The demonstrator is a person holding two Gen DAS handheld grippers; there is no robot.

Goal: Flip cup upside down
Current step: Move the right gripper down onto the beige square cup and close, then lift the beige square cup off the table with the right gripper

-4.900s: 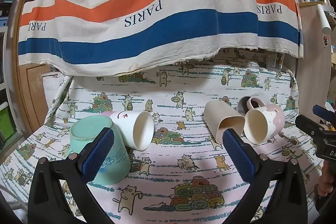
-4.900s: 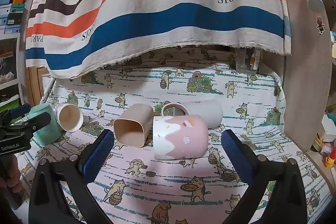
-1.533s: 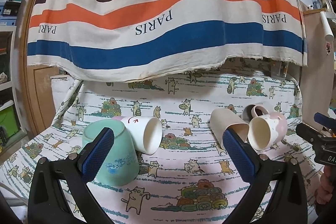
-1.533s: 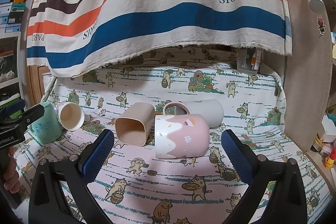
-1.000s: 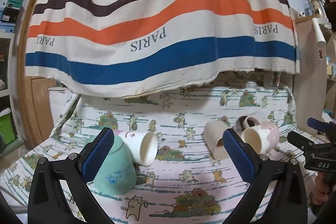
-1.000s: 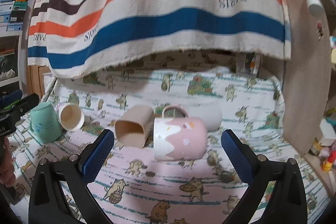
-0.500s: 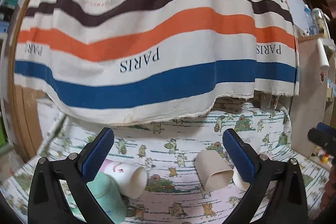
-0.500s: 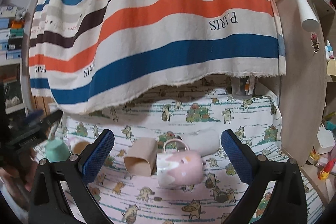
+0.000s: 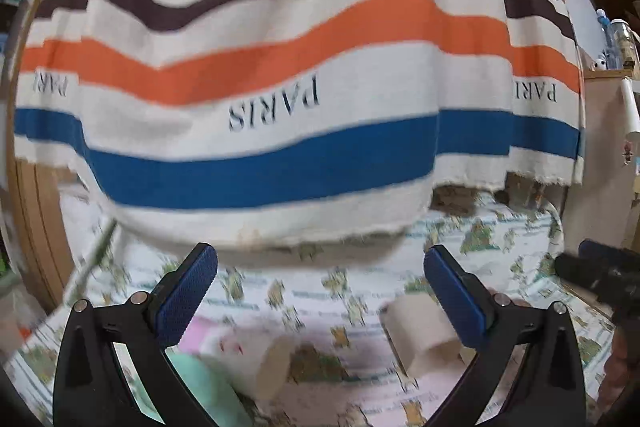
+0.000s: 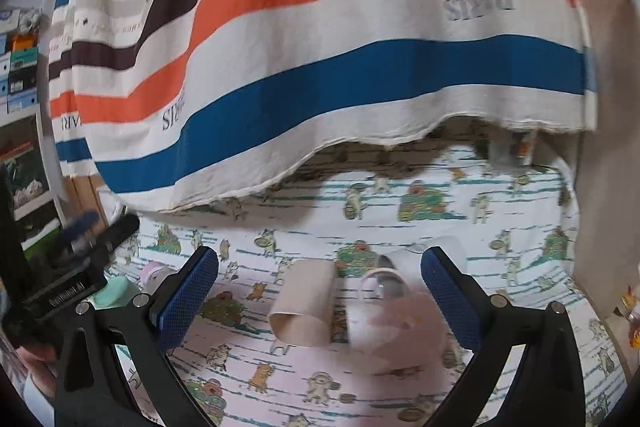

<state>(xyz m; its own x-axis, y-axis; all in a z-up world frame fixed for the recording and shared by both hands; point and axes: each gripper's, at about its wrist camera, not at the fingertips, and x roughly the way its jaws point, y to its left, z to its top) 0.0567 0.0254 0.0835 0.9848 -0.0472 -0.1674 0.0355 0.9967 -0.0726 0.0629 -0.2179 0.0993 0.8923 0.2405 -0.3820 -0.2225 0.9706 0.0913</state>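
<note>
Both my tongs wide, holding nothing, cups low on the cat-print cloth (image 10: 460, 187)
My right gripper (image 10: 320, 291) frames beige cup (image 10: 306, 307) & pink mug (image 10: 396, 327), both on sides; my left gripper (image 9: 320, 291) sits above blurred mint cup (image 9: 200, 383) & white cup (image 9: 256, 359)

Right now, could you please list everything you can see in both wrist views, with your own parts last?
Beige cup: one, tan, on its side mid-table, mouth toward the camera.
Pink mug: one, pink and white, on its side right of the beige cup, blurred.
Grey cup: one, pale grey, lying behind the pink mug.
White cup: one, white, on its side at table left.
Mint cup: one, mint green, beside the white cup.
Tablecloth: one, white with a cat print.
Striped cloth: one, orange, blue and brown bands, hanging behind.
Left gripper: blue pads, open, empty.
Right gripper: blue pads, open, empty.
</note>
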